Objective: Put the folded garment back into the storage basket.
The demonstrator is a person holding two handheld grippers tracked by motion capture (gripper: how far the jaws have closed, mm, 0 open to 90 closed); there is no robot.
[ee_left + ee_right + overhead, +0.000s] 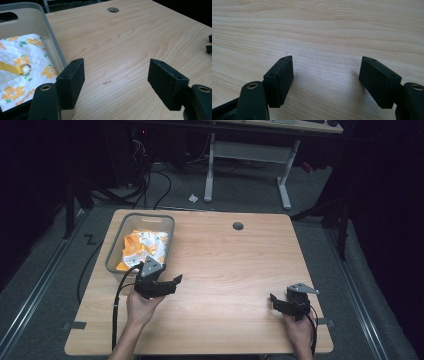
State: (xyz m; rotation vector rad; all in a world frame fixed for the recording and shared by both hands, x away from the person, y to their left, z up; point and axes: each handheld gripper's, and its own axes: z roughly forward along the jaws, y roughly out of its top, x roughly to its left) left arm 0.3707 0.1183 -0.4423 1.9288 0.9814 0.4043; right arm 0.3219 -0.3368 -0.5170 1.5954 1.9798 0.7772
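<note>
I see a soft cloth (142, 248) lying in the grey bin (167, 236) at the far left of the table (235, 270). It is white with orange flowers and green leaves, and it looks quilted, like a small bag or bib. A yellow strap (10, 68) with a little metal ring (25, 68) lies on top of it. My left gripper (176, 280) sits just beside the near corner of the bin, with its jaws spread wide and nothing between them. My right gripper (273, 299) rests low over bare wood at the near right, well apart from the bin, and its jaws are spread and empty too. I think the cloth is light and floppy. It will bend and sag when I lift it, so it will not break. It is not slippery, because the quilted cloth gives the pads something to bite. The best place to grab looks like a thick fold near the edge closest to my left gripper, or the strap by the ring. The ring itself is small and hard, so the pads could slide off it. The bin wall (53, 47) stands between my left gripper and the cloth, so I think I must go up and over it first.
</note>
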